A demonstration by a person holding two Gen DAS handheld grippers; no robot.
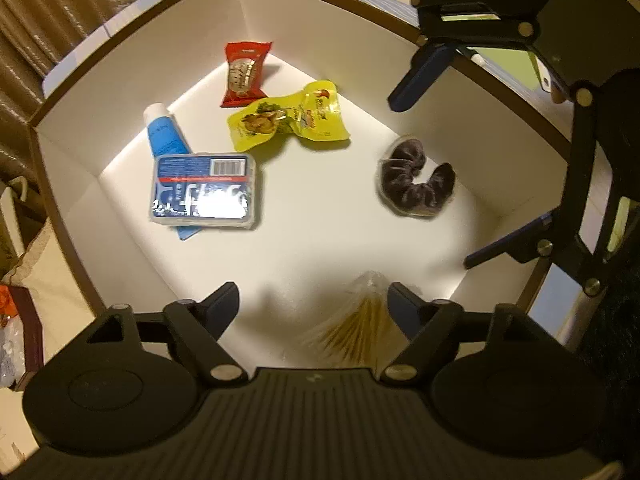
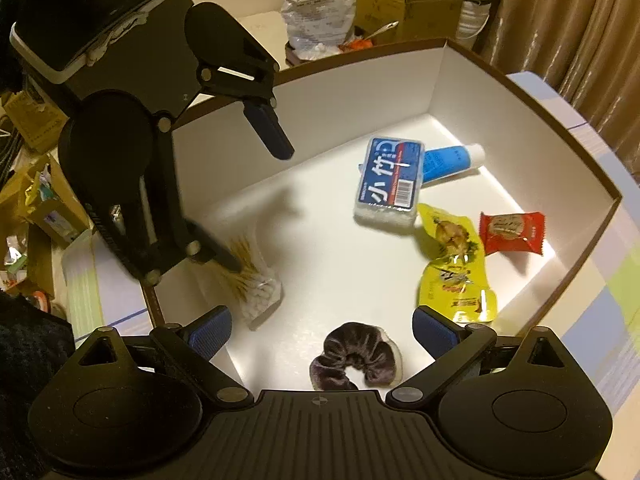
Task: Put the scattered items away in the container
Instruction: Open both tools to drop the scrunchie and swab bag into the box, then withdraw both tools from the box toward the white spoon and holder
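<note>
A white box with a brown rim (image 1: 132, 36) (image 2: 520, 80) holds a red snack packet (image 1: 244, 74) (image 2: 512, 232), a yellow snack pouch (image 1: 288, 118) (image 2: 456, 264), a blue tube (image 1: 166, 136) (image 2: 448, 160), a blue-labelled pack (image 1: 206, 190) (image 2: 390, 182), a dark velvet scrunchie (image 1: 416, 178) (image 2: 356, 356) and a bag of cotton swabs (image 1: 360, 328) (image 2: 254, 276). My left gripper (image 1: 314, 300) (image 2: 256, 200) is open above the box, the swab bag lying loose below its fingers. My right gripper (image 2: 322, 330) (image 1: 432, 184) is open above the scrunchie.
The box stands on a table with a pale striped cloth (image 2: 600, 312). Brown curtains (image 1: 48, 8) hang behind. Cardboard boxes and plastic bags (image 2: 360, 4) are piled beyond the box's far side, and more clutter (image 2: 36, 208) lies at the left.
</note>
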